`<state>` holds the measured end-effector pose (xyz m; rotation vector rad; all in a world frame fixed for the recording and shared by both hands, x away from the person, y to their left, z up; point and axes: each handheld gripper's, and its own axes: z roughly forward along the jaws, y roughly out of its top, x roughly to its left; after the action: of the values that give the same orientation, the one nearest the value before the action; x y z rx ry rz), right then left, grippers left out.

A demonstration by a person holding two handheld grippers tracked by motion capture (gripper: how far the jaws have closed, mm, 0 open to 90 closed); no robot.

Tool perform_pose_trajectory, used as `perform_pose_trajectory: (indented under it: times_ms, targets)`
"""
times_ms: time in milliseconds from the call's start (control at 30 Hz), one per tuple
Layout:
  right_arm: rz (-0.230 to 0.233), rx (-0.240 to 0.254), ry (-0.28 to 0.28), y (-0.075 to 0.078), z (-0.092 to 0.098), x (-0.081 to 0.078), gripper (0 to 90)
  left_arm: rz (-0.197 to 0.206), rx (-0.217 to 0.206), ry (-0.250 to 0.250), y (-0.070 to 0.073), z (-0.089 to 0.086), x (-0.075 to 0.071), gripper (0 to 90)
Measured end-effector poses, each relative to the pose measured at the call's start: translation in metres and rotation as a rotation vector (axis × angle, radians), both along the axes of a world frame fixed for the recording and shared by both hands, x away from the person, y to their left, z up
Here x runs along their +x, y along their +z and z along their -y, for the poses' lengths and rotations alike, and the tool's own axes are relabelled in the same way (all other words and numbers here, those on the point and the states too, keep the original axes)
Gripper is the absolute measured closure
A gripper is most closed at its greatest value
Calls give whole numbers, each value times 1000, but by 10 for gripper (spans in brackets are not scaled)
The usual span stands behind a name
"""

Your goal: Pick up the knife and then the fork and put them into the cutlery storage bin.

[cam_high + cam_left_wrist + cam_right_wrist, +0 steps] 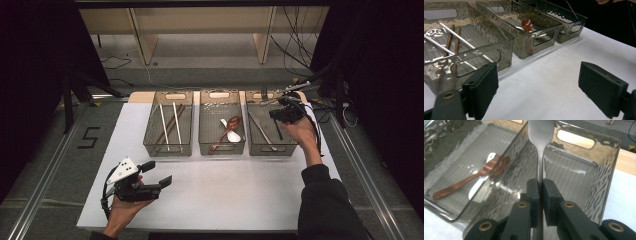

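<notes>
Chopsticks (169,125) in left bin (168,148), spoons (229,131) in middle bin (222,149); right gripper (540,188) pinching fork (540,135), left gripper (539,87) spread.

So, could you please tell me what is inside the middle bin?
The middle bin holds a brown wooden spoon lying across a white spoon. Part of the white spoon is covered by the wooden one.

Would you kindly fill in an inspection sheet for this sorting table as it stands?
Surface: white table, bare in front.
Job's things: metal utensil over right bin; another utensil inside it.
Clutter: left bin with chopsticks; middle bin with brown spoon and white spoon.
Grippers: right gripper shut on utensil; left gripper open, empty.
Cables: loose cables on floor behind.
Surroundings: floor mark "5".
</notes>
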<state>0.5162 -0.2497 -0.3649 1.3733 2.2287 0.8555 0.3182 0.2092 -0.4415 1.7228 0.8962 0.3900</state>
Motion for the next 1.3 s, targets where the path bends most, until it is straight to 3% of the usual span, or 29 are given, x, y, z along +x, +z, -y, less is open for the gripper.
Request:
perform_pose_trajectory:
  times_ms: [700, 1300]
  targets:
    - [-24, -8, -11, -22, 2, 1, 844, 1, -1, -1, 0, 0, 0, 158]
    - [-50, -10, -6, -32, 1, 1, 823, 3, -2, 1, 0, 0, 0, 159]
